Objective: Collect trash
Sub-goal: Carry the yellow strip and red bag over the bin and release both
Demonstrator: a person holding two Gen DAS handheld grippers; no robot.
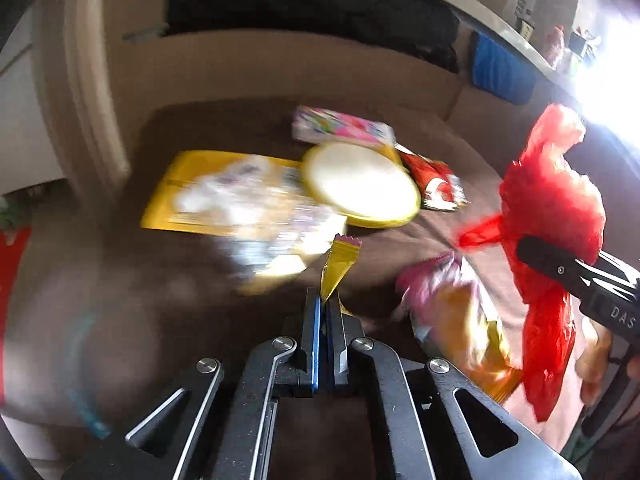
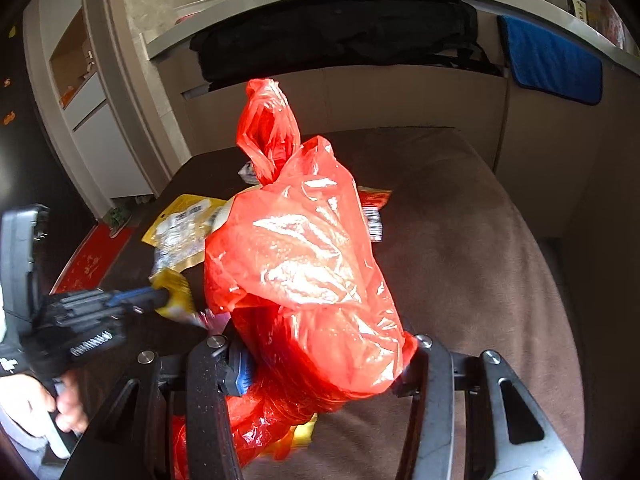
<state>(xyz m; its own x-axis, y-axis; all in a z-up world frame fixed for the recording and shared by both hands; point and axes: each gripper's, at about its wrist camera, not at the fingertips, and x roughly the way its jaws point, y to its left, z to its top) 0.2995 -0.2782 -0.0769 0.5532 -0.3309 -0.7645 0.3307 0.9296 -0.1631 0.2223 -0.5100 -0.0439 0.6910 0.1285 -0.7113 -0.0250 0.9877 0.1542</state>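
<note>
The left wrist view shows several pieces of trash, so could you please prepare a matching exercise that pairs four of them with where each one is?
Things:
1. gold wrapper
2. red plastic bag
3. round yellow lid
4. pink packet

Places:
A. lying farthest back on the brown surface
B. pinched in the left gripper
C. resting partly on the large yellow pouch
D. held by the right gripper

Pairs: 1-B, 2-D, 3-C, 4-A

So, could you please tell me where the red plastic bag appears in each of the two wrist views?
Left wrist view: the red plastic bag hangs at the right edge, held in the right tongs.
Right wrist view: the bag fills the centre, between the tongs' fingers.
Shared landmark: the blue cloth, upper right in both.
</note>
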